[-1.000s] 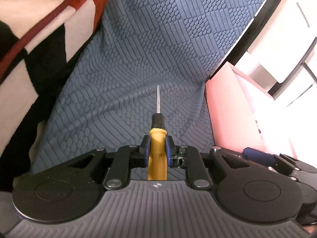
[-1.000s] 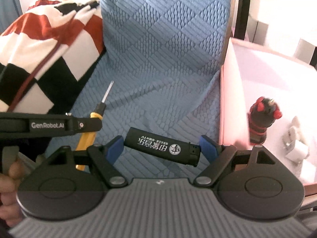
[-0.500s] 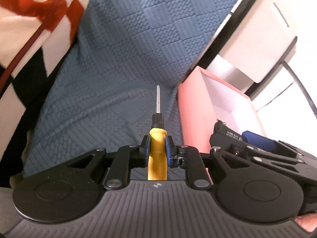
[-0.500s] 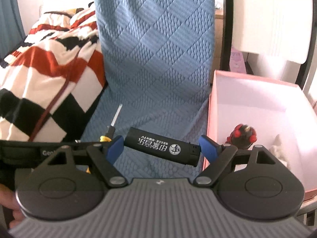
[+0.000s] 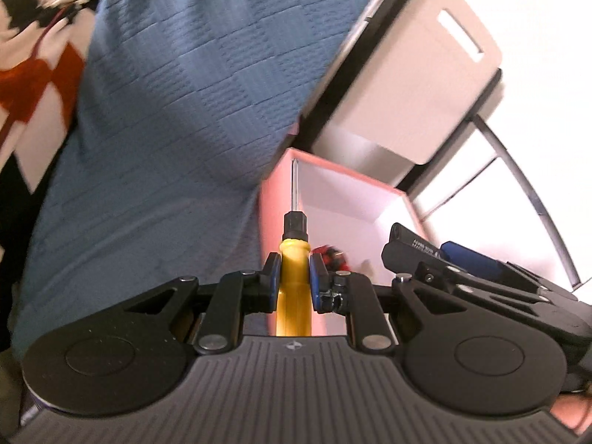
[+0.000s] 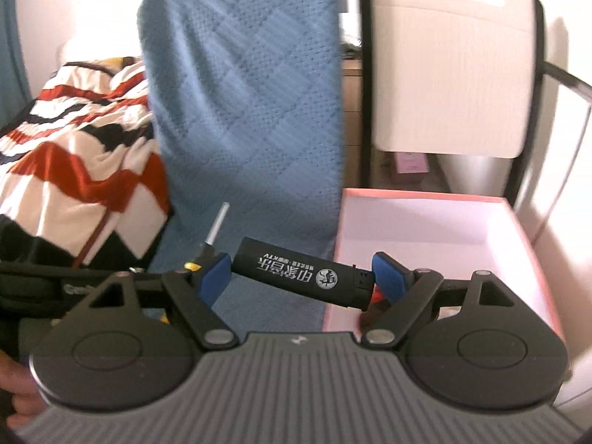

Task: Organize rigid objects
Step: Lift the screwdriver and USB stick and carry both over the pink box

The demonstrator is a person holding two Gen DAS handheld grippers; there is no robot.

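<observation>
Over the near wall of the pink box [image 5: 285, 199]: left tongs [image 5: 293, 277] level, blue pads pinching the yellow handle of a screwdriver [image 5: 294, 259]; shaft aimed straight ahead, tip over the box's white interior. Red-and-black object [image 5: 329, 253] partly visible in the box behind the handle, details unclear. Blue textured cover [image 5: 177, 118] to the left, draped up a chair back.

Right tongs [image 6: 296, 277] held beside the left pair, just right of it, spread wide yet bearing on both ends of a black lighter [image 6: 303, 277]; lighter carried crosswise, tilted, cap end lower and over the box's left rim [image 6: 333, 259]. White print on the lighter body reads upside down: Chinese characters, not legible with certainty, followed by "KTV", plus a round logo near the cap. Partial white lettering on the left tool's body at lower left of right wrist view, unreadable. Striped red, white and black blanket [image 6: 74, 140] at far left. Pale chair back [image 6: 451, 85] behind the box.
</observation>
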